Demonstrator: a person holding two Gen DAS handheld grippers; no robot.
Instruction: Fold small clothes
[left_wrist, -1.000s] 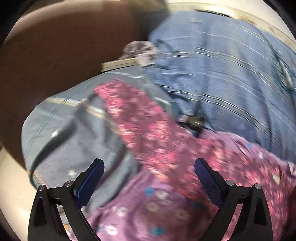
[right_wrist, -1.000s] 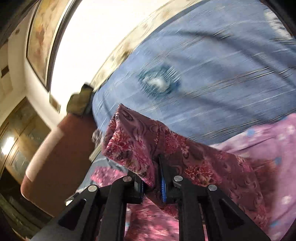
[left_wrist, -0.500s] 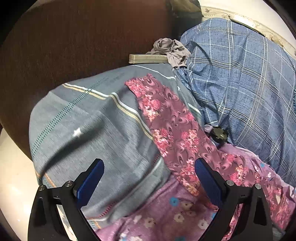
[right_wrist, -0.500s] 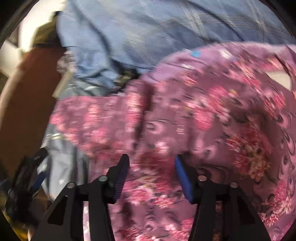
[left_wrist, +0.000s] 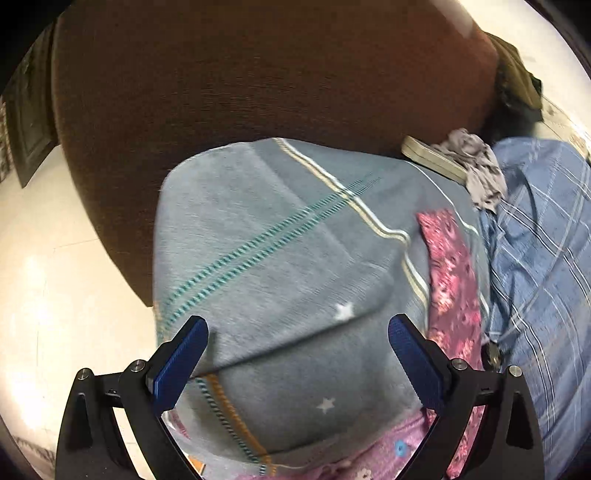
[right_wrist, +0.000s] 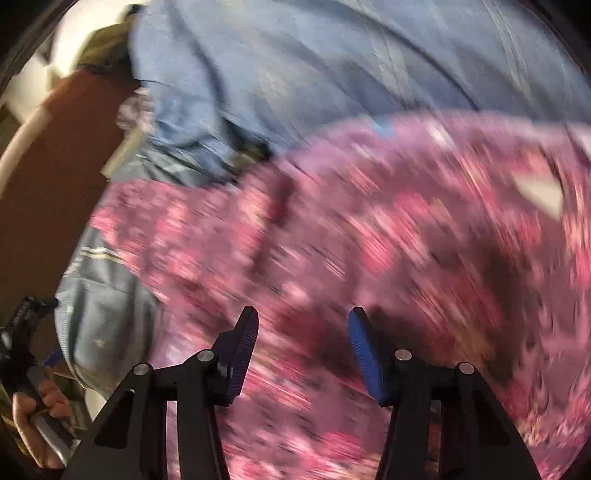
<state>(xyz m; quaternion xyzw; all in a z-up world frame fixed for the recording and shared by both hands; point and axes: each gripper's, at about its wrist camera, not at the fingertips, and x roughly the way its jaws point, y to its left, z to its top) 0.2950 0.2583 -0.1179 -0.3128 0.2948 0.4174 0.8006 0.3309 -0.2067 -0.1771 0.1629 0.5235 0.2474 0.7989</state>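
A maroon floral garment lies spread over the bed and is blurred in the right wrist view. My right gripper hangs just above it. Its jaws are apart and closing, with cloth below them but nothing pinched between the pads. In the left wrist view only a strip of this garment shows, lying along the right side of a grey striped pillow. My left gripper is open over the pillow and holds nothing.
A blue plaid sheet covers the bed at right. A brown headboard rises behind the pillow, with a crumpled grey cloth and a flat pale book at its foot. Pale floor lies left. A hand grips a handle.
The right gripper let go of the raised fold of floral cloth, opened and dropped toward the spread garment. The left gripper swung left, off the garment and over the pillow.
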